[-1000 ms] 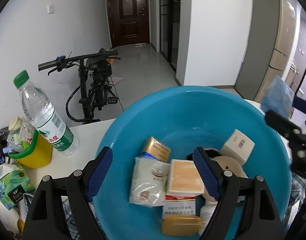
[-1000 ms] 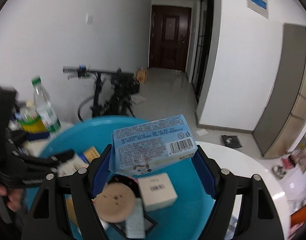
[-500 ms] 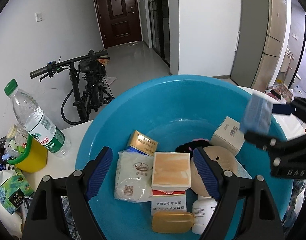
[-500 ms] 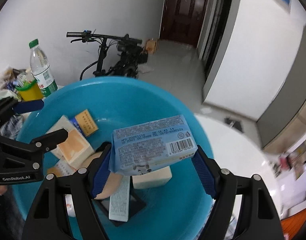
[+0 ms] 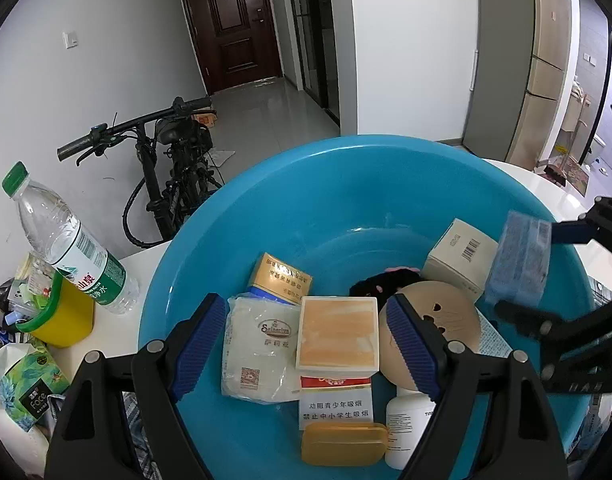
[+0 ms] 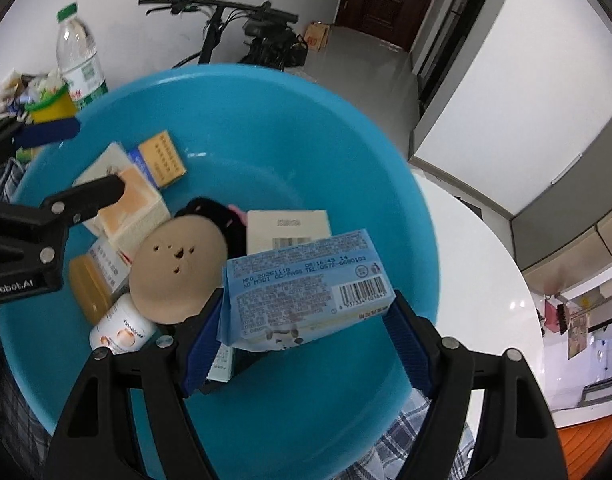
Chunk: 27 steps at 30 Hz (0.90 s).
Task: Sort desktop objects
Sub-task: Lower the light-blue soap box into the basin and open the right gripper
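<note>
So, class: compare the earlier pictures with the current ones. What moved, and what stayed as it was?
The right gripper, shut on the blue packet, has tipped downward and sunk toward the blue basin; the basin's contents now fill its view. Nothing was taken hold of or let go. The left gripper stays open and empty above the orange-topped box, and the basin's items lie as before.

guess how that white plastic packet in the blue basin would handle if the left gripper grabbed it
The white plastic packet looks soft and crinkly, so it would likely sag and deform rather than stay stiff. Its glossy film may slip between the pads. It lies flat beside the orange-topped box, so it should not roll.
</note>
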Available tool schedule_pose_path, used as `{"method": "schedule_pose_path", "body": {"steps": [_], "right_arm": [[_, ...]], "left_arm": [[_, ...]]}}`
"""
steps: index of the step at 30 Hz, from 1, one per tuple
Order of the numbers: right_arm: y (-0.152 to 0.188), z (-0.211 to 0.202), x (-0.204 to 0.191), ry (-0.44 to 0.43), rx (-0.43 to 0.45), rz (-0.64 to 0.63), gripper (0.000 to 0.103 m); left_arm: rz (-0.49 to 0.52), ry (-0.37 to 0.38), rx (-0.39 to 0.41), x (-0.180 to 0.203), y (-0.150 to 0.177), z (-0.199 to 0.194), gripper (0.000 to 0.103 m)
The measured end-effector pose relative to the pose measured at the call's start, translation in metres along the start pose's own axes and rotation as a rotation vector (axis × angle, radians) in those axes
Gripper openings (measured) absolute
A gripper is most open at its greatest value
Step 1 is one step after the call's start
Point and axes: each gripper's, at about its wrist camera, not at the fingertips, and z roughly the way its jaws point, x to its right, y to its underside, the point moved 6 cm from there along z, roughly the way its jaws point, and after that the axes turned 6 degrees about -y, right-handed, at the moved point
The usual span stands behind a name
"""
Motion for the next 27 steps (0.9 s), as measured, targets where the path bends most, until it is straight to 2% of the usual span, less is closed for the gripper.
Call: {"method": "schedule_pose_path", "body": {"steps": [8,12,16,21,27], "right_arm": [[-0.002,0.004,-0.018,-0.011,-0.008,-0.047,0.076],[0.002,0.007,-0.009,0.012,-0.03,-0.032,0.078],[0.008,0.013,-0.004,0.048,-0.065,-0.04,0.086],[0.006,0.003,-0.006,0.075,-0.041,-0.052,0.096],[0.001,-0.014,-0.01,0.079,0.016,-0.056,0.098]], "left_arm": [[0.018,0.008,-0.007,0.009,0.003,0.002,0.085],[0.036,0.01,-0.012,0.015,0.005,0.003,0.085],[0.043,0.012,-0.007,0.017,0.005,0.002,0.085],[0.038,0.01,-0.006,0.016,0.005,0.001,0.085],[0.022,0.01,0.003,0.012,0.003,-0.003,0.085]]}}
